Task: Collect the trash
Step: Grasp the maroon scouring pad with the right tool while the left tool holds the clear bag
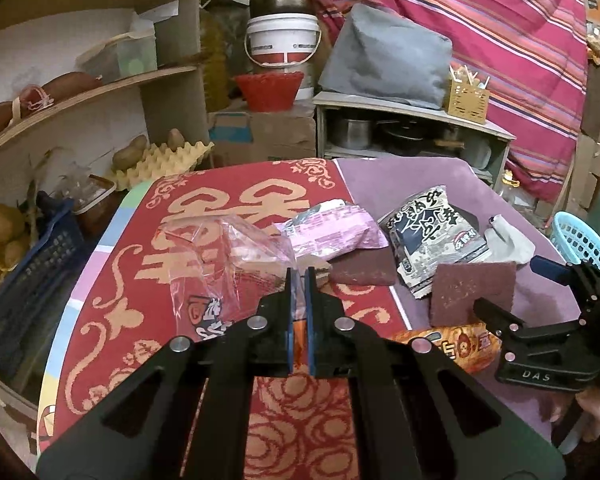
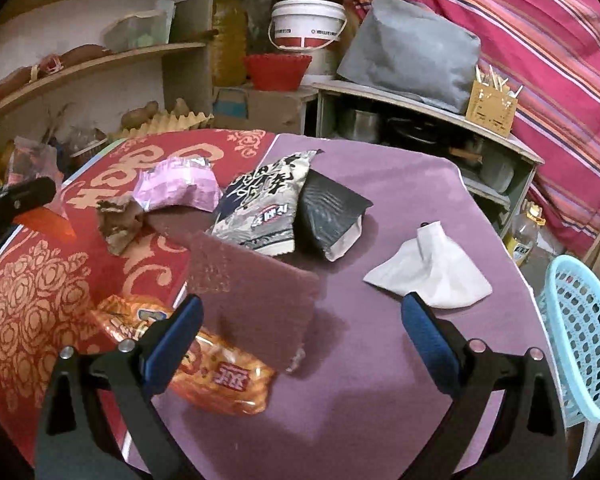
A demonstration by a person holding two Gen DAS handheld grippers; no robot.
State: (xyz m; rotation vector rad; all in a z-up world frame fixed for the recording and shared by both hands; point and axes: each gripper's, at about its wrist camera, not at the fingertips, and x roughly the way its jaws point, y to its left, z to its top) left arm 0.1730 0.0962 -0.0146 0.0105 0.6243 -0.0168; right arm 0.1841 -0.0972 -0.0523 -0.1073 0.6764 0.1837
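1. Clear plastic bag [image 1: 236, 264]: crumpled, with a printed corner, and lifted off the red patterned cloth [image 1: 140, 280]. My left gripper [image 1: 299, 276] has its jaws shut on it, with thin film and an orange scrap pinched between the blue pads.
2. Pink wrapper [image 2: 176, 190]: lies crumpled on the red cloth, toward the far side of the tabletop [image 2: 380, 340].
3. Orange snack packet [image 2: 204, 372]: on the near tabletop, across the seam of red and purple cloth, just beside my right gripper's left finger.
4. Maroon scouring pad [image 2: 256, 300]: flat, overlapping the orange packet.
5. Black-and-white snack bag [image 2: 260, 204]: behind the pad.
6. Black pouch [image 2: 332, 216]: touching that bag's right side.
7. My right gripper [image 2: 300, 328]: jaws wide apart, holding nothing.
8. White tissue [image 2: 432, 276]: on the purple cloth.
9. Light-blue basket [image 2: 584, 332]: beyond the tabletop's right edge.
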